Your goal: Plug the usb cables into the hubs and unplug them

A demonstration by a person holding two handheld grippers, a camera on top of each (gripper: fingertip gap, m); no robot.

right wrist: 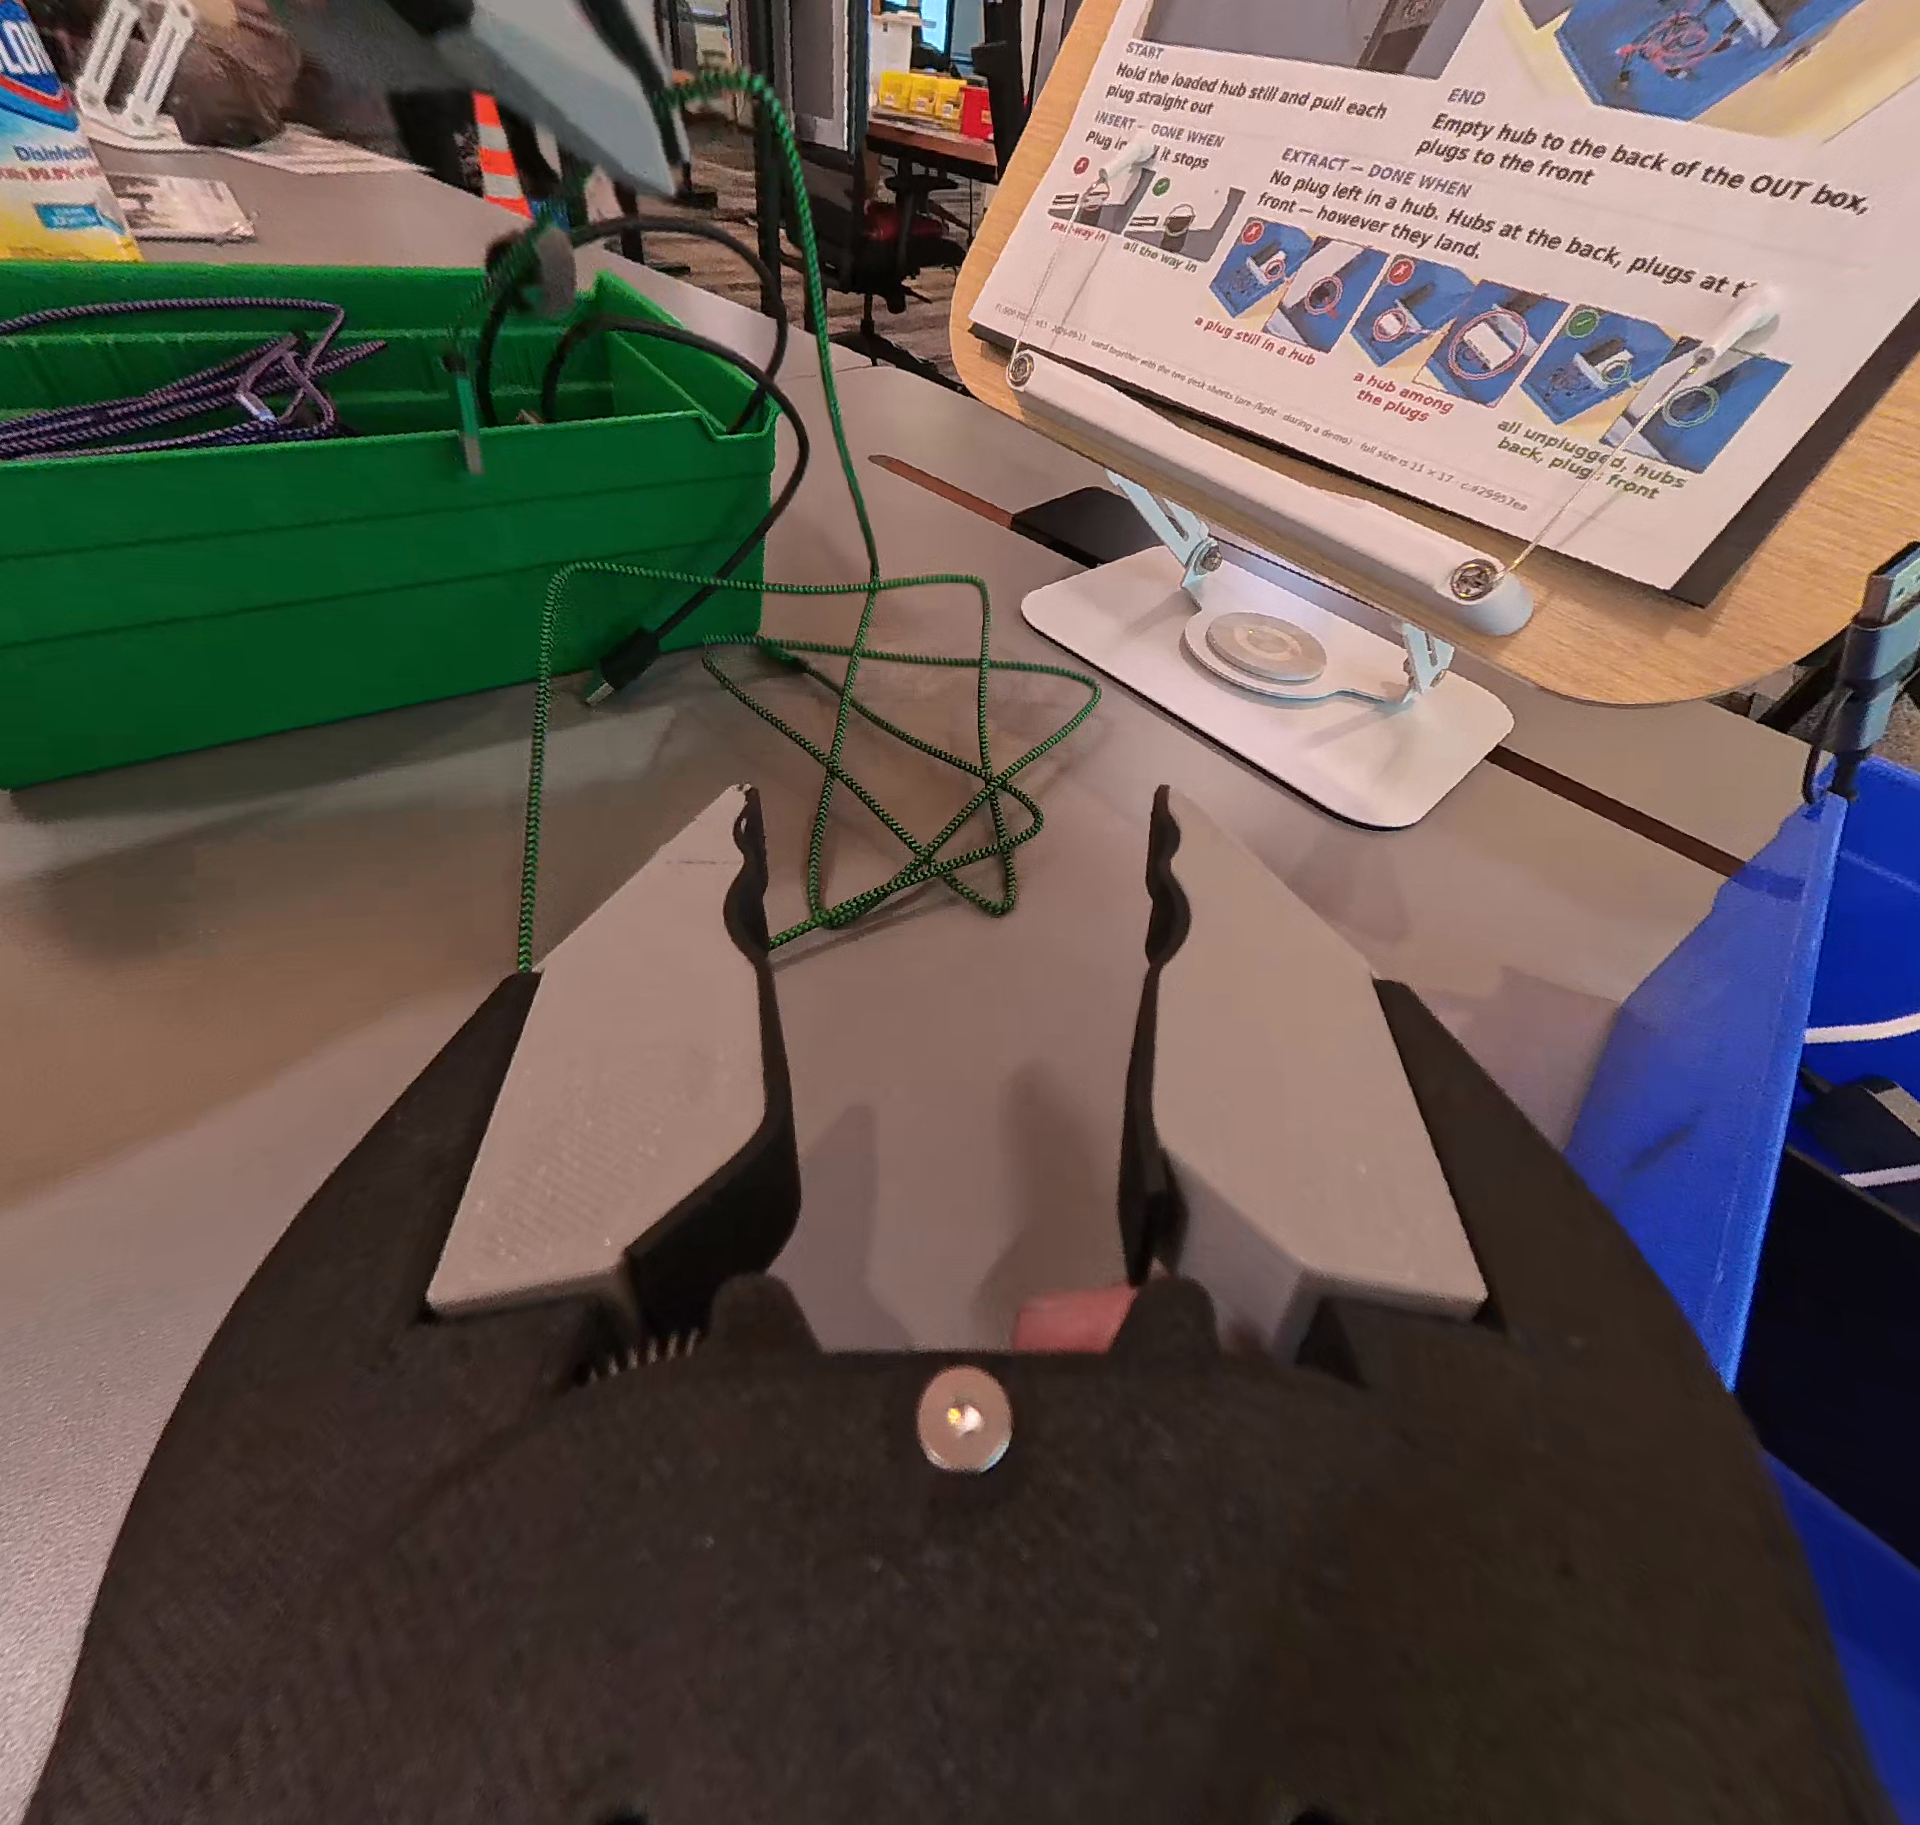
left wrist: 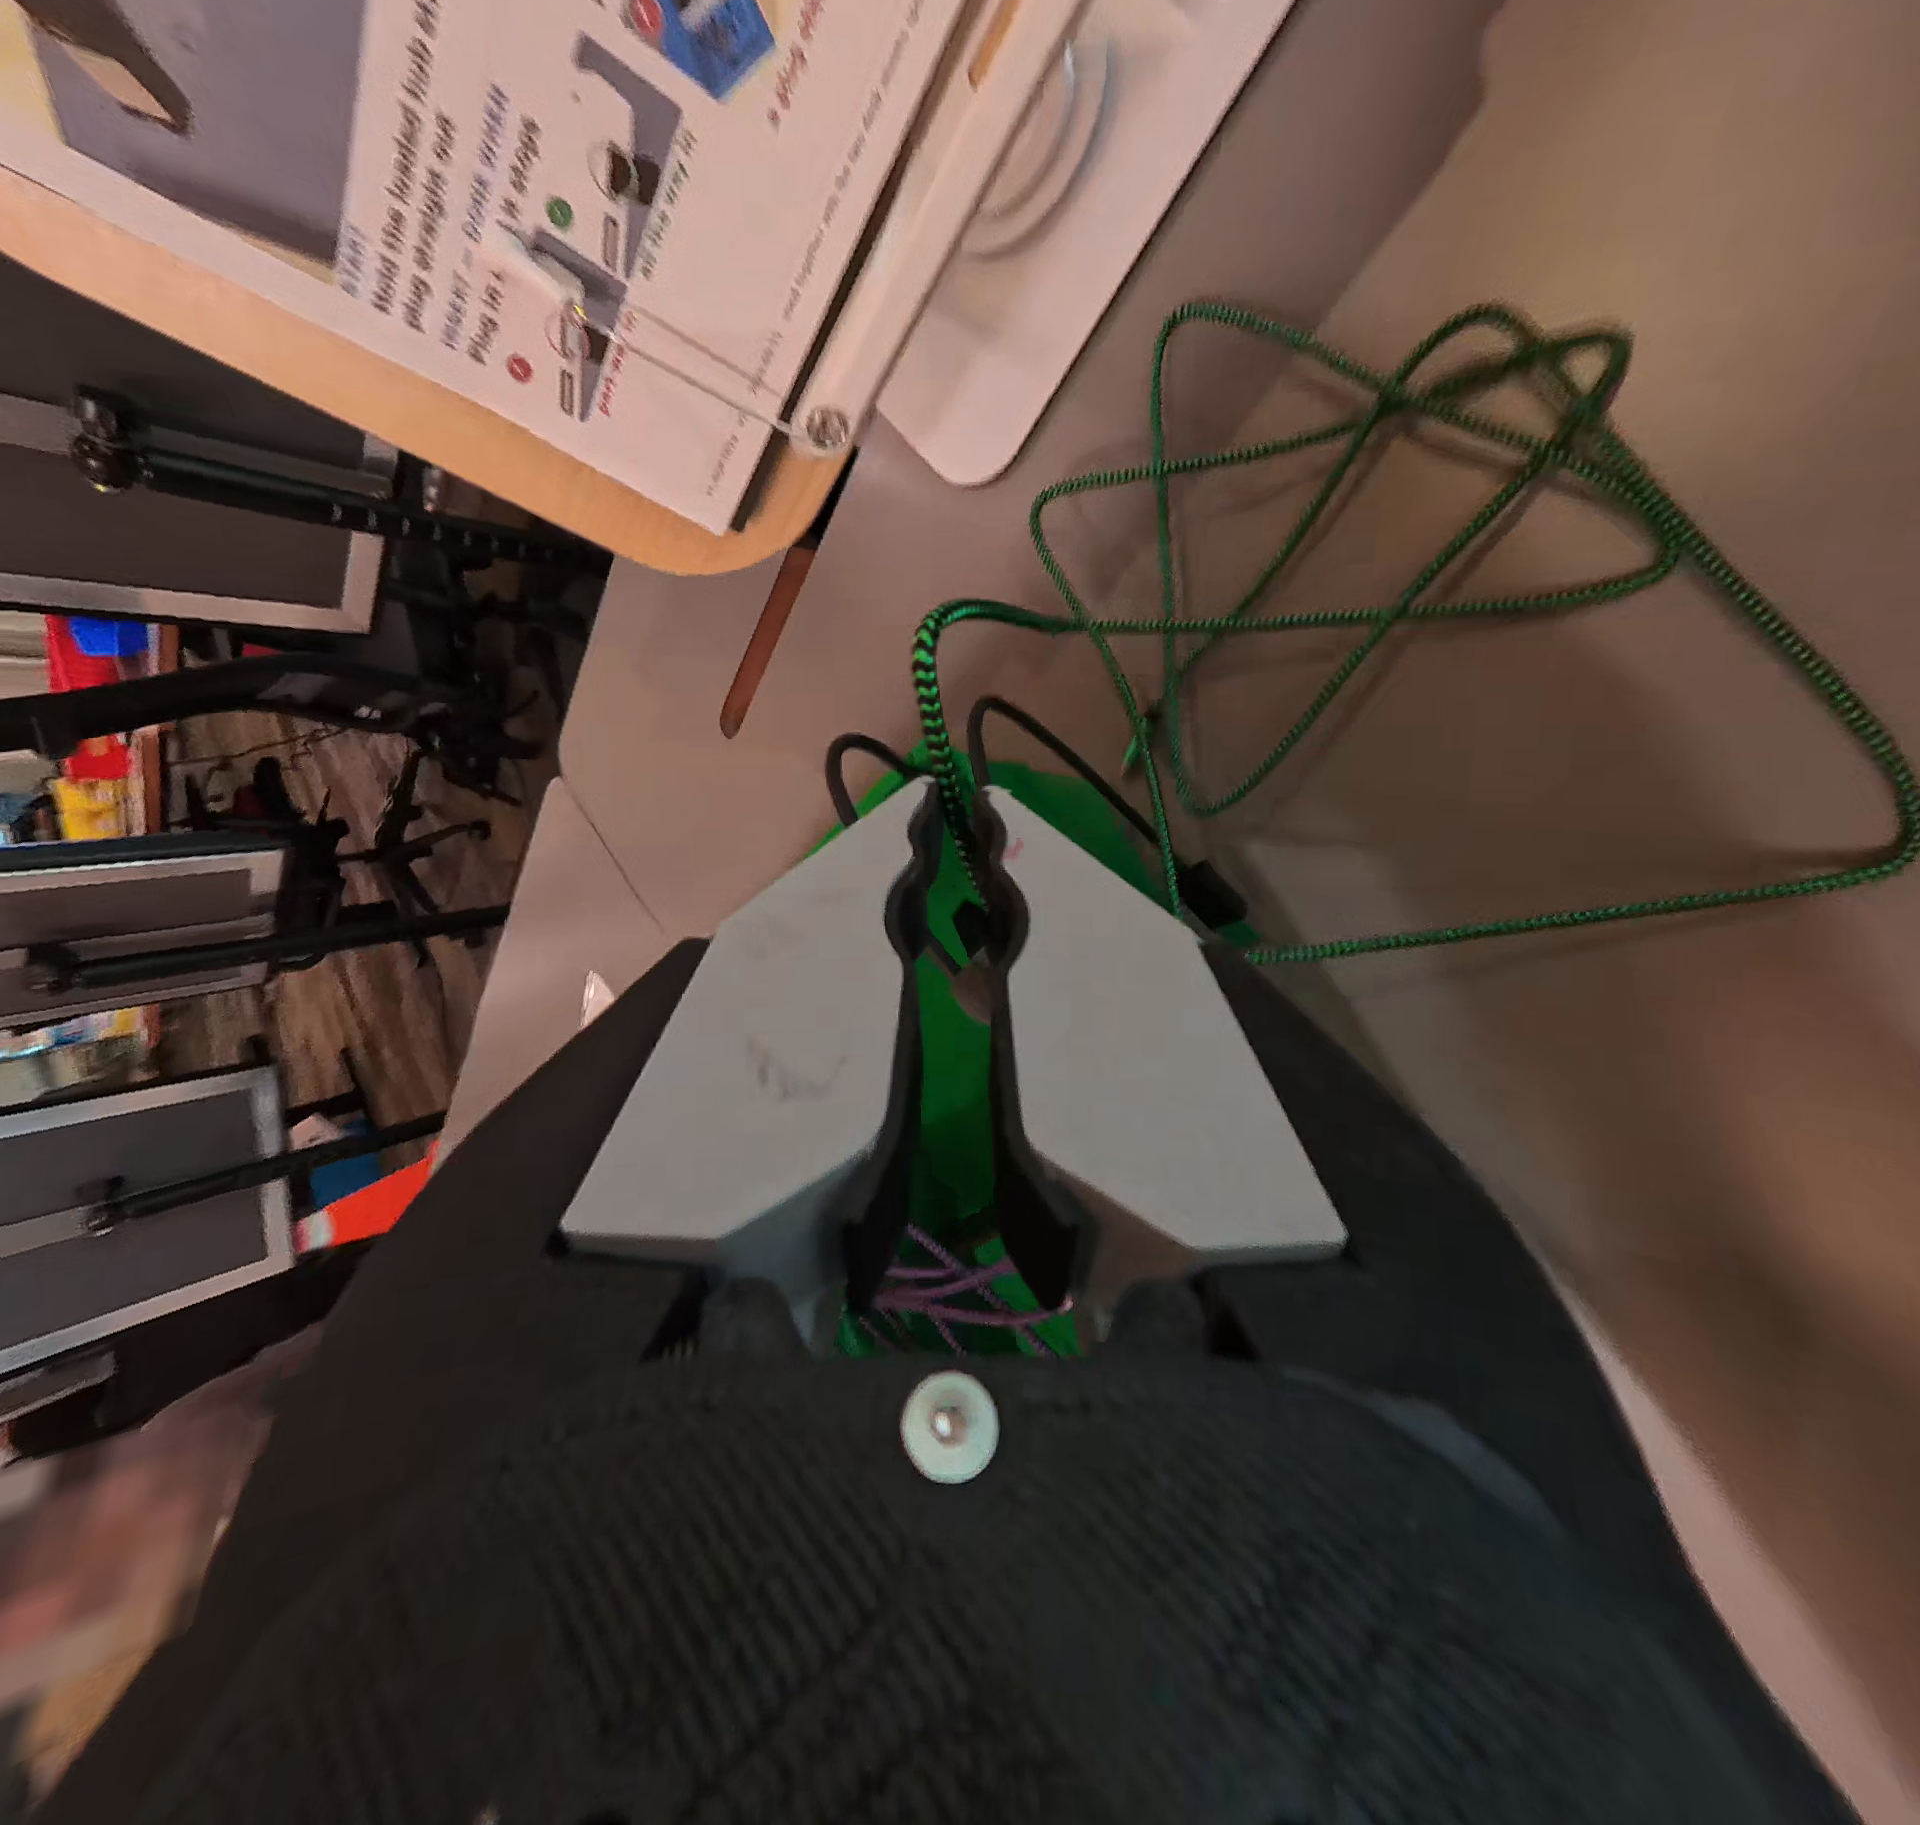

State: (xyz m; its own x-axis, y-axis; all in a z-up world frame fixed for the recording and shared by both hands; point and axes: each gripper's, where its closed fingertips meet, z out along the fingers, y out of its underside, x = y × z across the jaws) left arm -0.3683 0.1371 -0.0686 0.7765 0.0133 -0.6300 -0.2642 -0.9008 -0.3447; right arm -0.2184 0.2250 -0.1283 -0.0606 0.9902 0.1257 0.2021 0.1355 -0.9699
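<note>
Cable (right wrist: 914,736) on table (right wrist: 260,944), between bin (right wrist: 364,549) and stand (right wrist: 1299,695)

Soft, even indoor light falls across both wide-angle views, bending straight lines at the edges; motion blur smears the instruction sheet (left wrist: 582,165), and faint shadows underlie the green cable (right wrist: 894,736).
</note>
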